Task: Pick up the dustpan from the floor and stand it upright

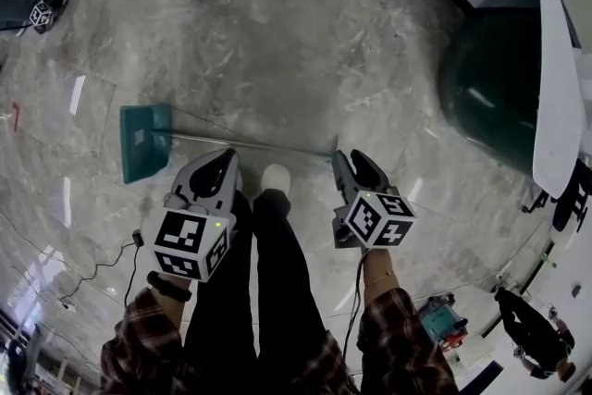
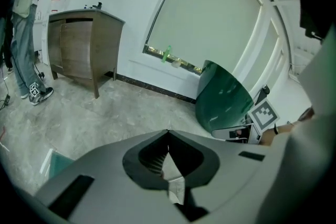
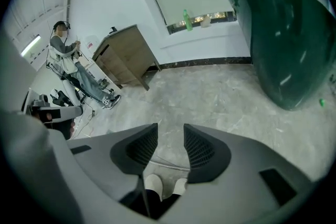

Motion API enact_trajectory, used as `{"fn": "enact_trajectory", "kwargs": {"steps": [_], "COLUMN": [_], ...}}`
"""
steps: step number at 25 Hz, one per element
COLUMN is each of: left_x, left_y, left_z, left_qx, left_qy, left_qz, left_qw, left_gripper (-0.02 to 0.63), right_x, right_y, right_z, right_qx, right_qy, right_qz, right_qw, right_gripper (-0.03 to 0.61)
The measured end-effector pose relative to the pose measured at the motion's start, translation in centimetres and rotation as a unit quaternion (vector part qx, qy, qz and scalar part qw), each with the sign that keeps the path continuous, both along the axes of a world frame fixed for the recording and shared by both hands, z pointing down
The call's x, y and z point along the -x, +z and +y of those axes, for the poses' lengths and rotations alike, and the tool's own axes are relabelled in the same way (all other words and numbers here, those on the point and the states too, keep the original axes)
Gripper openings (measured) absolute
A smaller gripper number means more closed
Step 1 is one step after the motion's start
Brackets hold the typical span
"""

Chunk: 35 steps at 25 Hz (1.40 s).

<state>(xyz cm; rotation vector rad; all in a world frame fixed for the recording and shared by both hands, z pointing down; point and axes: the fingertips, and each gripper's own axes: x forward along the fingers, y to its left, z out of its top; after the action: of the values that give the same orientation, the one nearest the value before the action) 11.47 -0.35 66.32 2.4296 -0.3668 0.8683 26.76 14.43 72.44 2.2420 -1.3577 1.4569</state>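
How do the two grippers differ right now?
The left gripper has its jaws closed, tips touching; the right gripper has its jaws apart. In the head view, the right gripper shows by the free end of the dustpan's handle, the left gripper nearer the handle's middle. Both are empty, point down at the floor and carry a marker cube.

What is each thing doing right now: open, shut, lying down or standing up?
dustpan: lying flat on the floor, not held.
left gripper: jaws shut, empty.
right gripper: jaws open, nothing gripped.
wooden cabinet: standing, doors shut.
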Motion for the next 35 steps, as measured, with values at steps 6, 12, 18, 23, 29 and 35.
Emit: {"fn": "enact_trajectory", "kwargs": {"steps": [6, 12, 18, 23, 29, 35], "left_x": [-1.0, -2.2, -2.6, -3.0, -3.7, -4.7], "left_y": [8.9, 16.8, 22.7, 28.0, 31.9, 34.0], "left_z": [1.4, 2.1, 3.2, 3.0, 2.1, 1.4], "left_qx": [0.006, 0.009, 0.022, 0.017, 0.019, 0.022], "left_qy": [0.016, 0.034, 0.045, 0.059, 0.064, 0.079], "left_qz": [-0.011, -0.017, -0.014, -0.021, -0.02, -0.013], "left_qw": [0.9998, 0.9992, 0.9986, 0.9979, 0.9975, 0.9966], "left_gripper": [0.011, 0.011, 0.012, 0.011, 0.011, 0.011], "right_x": [-2.6, -4.4, -3.3, -4.1, -6.2, -7.2], "right_y": [9.4, 19.3, 28.9, 34.4, 40.9, 44.9], "right_z": [3.0, 7.0, 12.0, 13.1, 15.1, 16.3], "right_qx": [0.02, 0.064, 0.119, 0.14, 0.19, 0.205], "right_qy": [0.028, 0.05, 0.065, 0.071, 0.065, 0.101], "right_qz": [0.011, 0.0, -0.024, -0.022, -0.027, -0.054], "right_qw": [0.999, 0.997, 0.99, 0.987, 0.979, 0.972], "right_gripper": [0.144, 0.144, 0.144, 0.144, 0.144, 0.144]}}
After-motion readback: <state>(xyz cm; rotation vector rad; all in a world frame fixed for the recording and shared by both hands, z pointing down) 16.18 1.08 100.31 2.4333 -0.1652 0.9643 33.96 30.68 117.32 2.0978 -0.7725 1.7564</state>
